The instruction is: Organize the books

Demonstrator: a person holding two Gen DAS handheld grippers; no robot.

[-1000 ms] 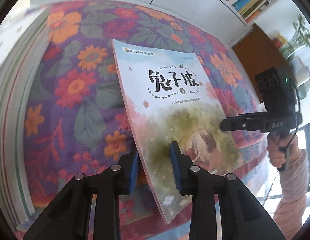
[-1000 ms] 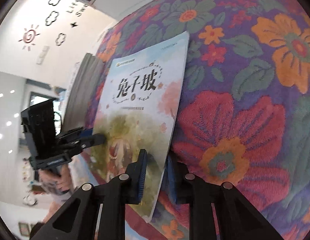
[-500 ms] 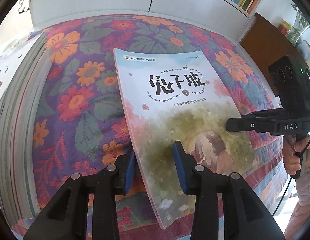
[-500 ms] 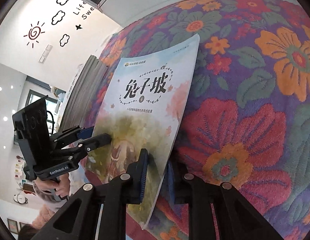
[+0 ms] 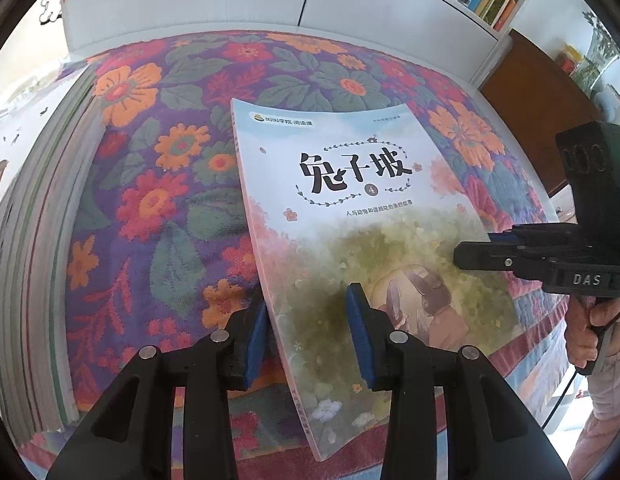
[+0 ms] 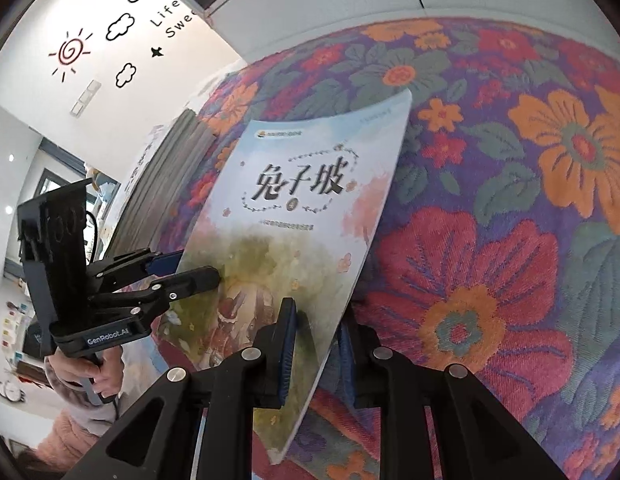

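The book (image 5: 350,208) is held above the flowered bench cloth (image 5: 150,160), right of the stack (image 5: 26,240): clamped by the right hand-held gripper (image 6: 316,344), straddled, unclamped, by the left hand-held gripper (image 5: 306,320), probably for steadying.

the book (image 6: 310,216) covers the right gripper's far pad, contact unclear. small print under the title is too fine to read. stacked books (image 5: 34,216) on the left run off frame.
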